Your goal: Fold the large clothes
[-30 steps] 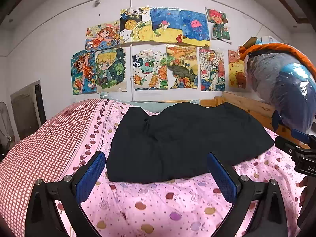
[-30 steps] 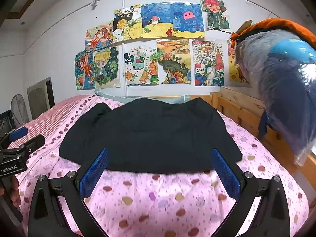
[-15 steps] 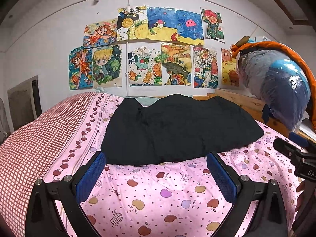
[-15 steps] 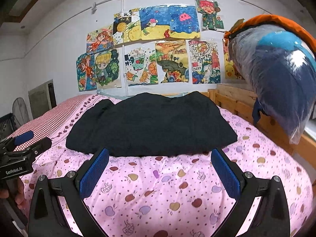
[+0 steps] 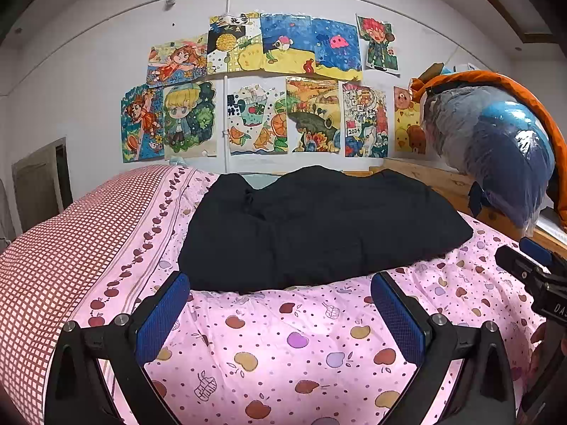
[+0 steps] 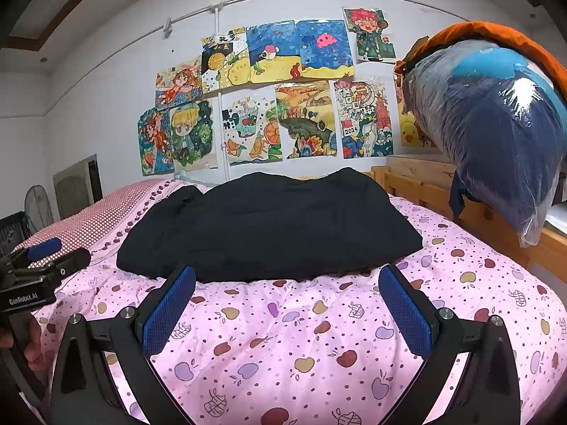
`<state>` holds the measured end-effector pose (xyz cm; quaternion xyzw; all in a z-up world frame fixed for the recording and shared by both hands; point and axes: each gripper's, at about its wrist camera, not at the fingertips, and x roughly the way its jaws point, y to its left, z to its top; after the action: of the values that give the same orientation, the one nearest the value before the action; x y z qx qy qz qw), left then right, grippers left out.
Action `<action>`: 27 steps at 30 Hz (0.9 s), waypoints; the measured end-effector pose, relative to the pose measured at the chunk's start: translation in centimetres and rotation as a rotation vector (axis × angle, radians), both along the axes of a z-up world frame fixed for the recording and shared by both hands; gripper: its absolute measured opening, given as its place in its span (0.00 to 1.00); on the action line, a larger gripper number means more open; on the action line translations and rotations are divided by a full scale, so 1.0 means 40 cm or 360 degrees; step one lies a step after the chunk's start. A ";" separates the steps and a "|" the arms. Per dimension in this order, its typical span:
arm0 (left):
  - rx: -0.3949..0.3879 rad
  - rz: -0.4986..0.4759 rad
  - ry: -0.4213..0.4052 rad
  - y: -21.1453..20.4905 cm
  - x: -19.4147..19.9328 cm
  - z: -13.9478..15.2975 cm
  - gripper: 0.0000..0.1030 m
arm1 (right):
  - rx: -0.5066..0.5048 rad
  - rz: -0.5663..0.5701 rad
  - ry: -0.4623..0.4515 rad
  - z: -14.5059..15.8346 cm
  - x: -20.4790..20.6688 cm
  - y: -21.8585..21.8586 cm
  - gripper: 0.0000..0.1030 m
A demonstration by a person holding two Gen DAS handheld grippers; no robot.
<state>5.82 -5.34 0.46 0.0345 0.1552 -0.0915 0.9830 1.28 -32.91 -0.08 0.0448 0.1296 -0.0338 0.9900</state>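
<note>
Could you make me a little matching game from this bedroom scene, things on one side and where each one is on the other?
Things:
1. black garment
2. drawings
3. plastic-wrapped bundle
4. left tongs

Places or states:
A. taped to the white wall behind the bed
B. perched on the wooden rail at the right of the bed
C. lying on the pink fruit-print bedspread
D. open and empty, in front of the near hem

Pairs: 1-C, 2-A, 3-B, 4-D
</note>
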 end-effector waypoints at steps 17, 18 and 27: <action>0.0035 -0.0069 -0.0024 -0.009 -0.013 -0.014 1.00 | -0.0018 0.0002 0.0021 -0.001 0.000 -0.003 0.99; 0.0037 -0.0072 -0.0023 -0.010 -0.013 -0.014 1.00 | -0.0021 0.0003 0.0024 -0.001 0.000 -0.002 0.99; 0.0043 -0.0076 -0.0019 -0.015 -0.014 -0.013 1.00 | -0.0022 0.0026 0.0040 -0.003 0.006 0.001 0.99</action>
<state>5.26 -5.94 -0.05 0.0521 0.1496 -0.1126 0.9809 1.53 -32.86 -0.21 0.0365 0.1421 -0.0271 0.9888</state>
